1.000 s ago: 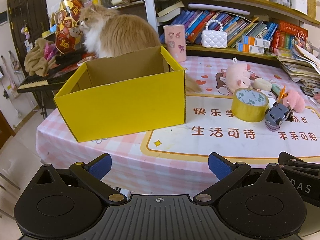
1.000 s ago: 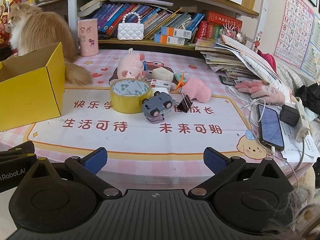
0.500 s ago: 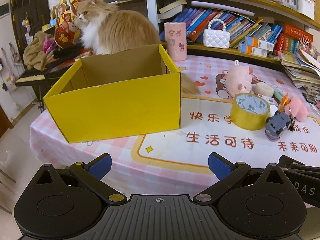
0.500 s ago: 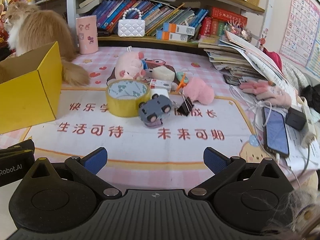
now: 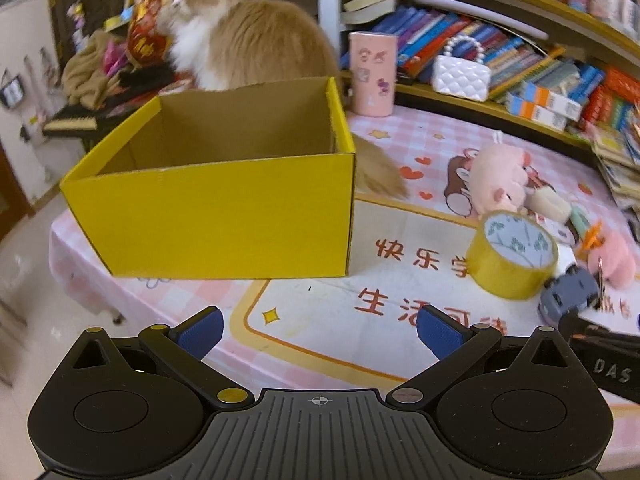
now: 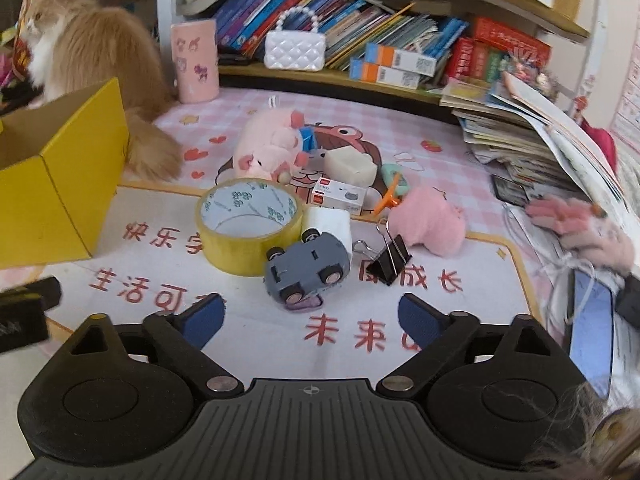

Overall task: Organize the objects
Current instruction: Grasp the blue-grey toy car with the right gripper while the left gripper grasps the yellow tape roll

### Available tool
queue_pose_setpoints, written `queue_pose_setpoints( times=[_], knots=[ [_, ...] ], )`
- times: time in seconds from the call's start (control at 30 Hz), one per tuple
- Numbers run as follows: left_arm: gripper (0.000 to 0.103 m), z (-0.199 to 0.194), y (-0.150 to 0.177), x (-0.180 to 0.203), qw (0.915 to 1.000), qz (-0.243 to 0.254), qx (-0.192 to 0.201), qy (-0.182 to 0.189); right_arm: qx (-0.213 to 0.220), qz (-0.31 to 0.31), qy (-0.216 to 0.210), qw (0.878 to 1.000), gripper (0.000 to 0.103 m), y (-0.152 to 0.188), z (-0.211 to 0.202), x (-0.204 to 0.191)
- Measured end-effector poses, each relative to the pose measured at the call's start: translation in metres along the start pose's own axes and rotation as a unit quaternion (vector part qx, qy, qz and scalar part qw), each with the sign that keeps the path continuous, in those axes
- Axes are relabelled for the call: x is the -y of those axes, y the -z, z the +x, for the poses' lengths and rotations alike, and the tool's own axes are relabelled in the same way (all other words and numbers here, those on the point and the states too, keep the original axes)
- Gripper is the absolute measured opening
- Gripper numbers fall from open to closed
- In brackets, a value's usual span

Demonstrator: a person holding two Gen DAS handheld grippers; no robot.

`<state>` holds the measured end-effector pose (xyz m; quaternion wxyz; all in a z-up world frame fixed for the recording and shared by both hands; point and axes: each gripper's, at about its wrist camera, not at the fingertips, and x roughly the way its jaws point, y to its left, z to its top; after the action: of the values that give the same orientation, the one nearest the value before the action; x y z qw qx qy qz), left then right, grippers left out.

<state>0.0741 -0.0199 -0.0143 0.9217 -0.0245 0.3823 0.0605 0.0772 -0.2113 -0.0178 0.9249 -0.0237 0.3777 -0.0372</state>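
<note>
Toys and small desk things lay scattered on the pink checked tablecloth (image 6: 404, 128), to the right of the yellow cardboard box (image 5: 224, 216). We saw nothing inside the part of the box that showed, its top open and its inner walls bare brown card. A fluffy ginger and white cat (image 5: 256, 40) sat just behind the box, its tail curling past the box's far right corner.

We held the right gripper (image 6: 311, 318) low over the near part of the table, pointing at the clutter. Its jaws stood wide but were closing, with nothing between the blue pads (image 6: 416, 316). Just ahead of it lay a grey toy car (image 6: 308, 270) tipped on its side, touching a roll of yellow tape (image 6: 250, 228). A black binder clip (image 6: 390, 256) stood right of the car, and a pink fluffy toy (image 6: 428, 222) lay beyond the clip. Behind the tape we saw a pink plush pig (image 6: 268, 146), a small red and white box (image 6: 338, 196) and a pale block (image 6: 350, 166).

We held the left gripper (image 5: 320, 330) near the table's front edge, facing the box, its fingers spread wide and gripping nothing. A phone (image 6: 592, 332) lay at the table's right side, beside a stack of books and papers (image 6: 520, 128).
</note>
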Motion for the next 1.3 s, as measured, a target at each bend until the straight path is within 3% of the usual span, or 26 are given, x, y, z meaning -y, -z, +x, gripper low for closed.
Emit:
queue_pose_setpoints(
  times=[0.17,0.37,0.43,0.5,0.73,0.93,1.2,1.3],
  knots=[
    [0.103,0.006,-0.002,-0.003,0.9988,-0.048,-0.009,-0.003,-0.007,-0.048,-0.015,0.999,0.086,-0.008,0.024,0.001],
    [0.103,0.012,-0.003,0.005,0.9972,-0.071,-0.02,-0.009,-0.025,-0.094,-0.035,0.995,0.079,-0.014,0.052,0.003],
    [0.103,0.014,-0.004,0.011,0.9973,-0.07,-0.022,-0.004,-0.026,-0.105,-0.041,0.993,0.07,-0.015,0.059,0.004],
    [0.103,0.016,-0.005,0.018,0.9977,-0.064,-0.022,0.004,-0.029,-0.112,-0.057,0.992,0.061,-0.016,0.064,0.008],
    [0.103,0.028,-0.015,0.057,0.9979,-0.03,-0.024,0.052,-0.021,-0.061,-0.092,0.994,0.061,-0.025,0.049,0.046],
    [0.103,0.044,-0.03,0.1,0.9939,0.013,-0.021,0.108,0.004,-0.044,-0.086,0.995,0.061,-0.024,0.032,0.078],
    [0.103,0.075,-0.046,0.145,0.9896,0.071,-0.025,0.123,0.013,-0.047,-0.087,0.995,0.061,-0.018,0.026,0.098],
    [0.101,0.084,-0.046,0.157,0.9885,0.096,-0.03,0.113,0.015,-0.051,-0.088,0.995,0.061,-0.016,0.024,0.101]
  ],
)
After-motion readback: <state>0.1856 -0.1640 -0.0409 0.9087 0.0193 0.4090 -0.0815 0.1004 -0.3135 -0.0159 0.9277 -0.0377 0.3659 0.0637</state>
